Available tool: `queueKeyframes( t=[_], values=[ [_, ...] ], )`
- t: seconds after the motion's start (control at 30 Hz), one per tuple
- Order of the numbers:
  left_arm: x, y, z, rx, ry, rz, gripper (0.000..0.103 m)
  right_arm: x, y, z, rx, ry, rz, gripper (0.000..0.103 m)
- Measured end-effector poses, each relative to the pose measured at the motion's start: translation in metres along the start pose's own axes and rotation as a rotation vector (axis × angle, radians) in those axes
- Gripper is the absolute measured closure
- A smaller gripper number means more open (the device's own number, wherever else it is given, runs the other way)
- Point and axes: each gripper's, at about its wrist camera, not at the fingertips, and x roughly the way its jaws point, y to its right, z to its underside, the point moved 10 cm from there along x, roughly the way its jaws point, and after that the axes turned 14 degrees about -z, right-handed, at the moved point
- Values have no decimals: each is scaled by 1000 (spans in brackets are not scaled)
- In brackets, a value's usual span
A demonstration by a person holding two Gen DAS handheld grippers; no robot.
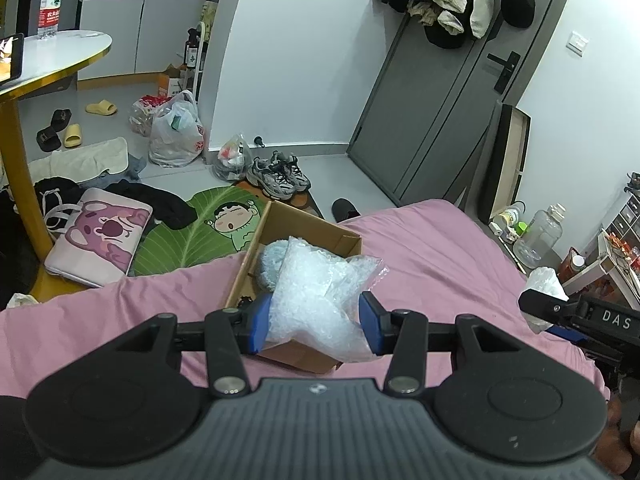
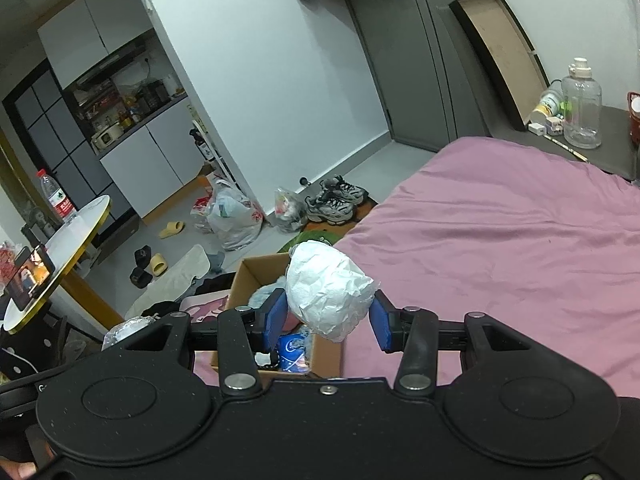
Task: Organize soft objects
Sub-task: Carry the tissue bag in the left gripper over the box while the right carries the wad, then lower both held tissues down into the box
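My left gripper (image 1: 314, 320) is shut on a clear bubble-wrap bundle (image 1: 320, 296), held just over the near end of an open cardboard box (image 1: 348, 240) on the pink bed. A fluffy pale-blue item (image 1: 272, 264) lies inside the box. In the right wrist view, my right gripper (image 2: 328, 320) is shut on a crumpled white paper ball (image 2: 328, 292), held above the box's right side (image 2: 256, 276). A blue packet (image 2: 292, 354) shows in the box below it. The paper ball (image 1: 542, 280) also appears at the right edge of the left wrist view.
The pink bed (image 2: 500, 248) stretches away to the right. On the floor beyond the box are a green leaf mat (image 1: 192, 236), a pink bag (image 1: 100, 232), grey sneakers (image 1: 278, 176), plastic bags (image 1: 176, 132) and slippers. A round table (image 1: 56, 56) stands at the left.
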Motion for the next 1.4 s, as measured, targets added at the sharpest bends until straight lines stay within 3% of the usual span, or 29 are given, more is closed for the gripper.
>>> queueKeyframes(
  t=[0.57,1.4],
  values=[
    [5,-35,-13,11,1,-24,57,23,-26,0,-20,-25,-49,59],
    [91,-7,-3,54,-151,-61,57,66,-4,0,37,-110,-66,59]
  ],
)
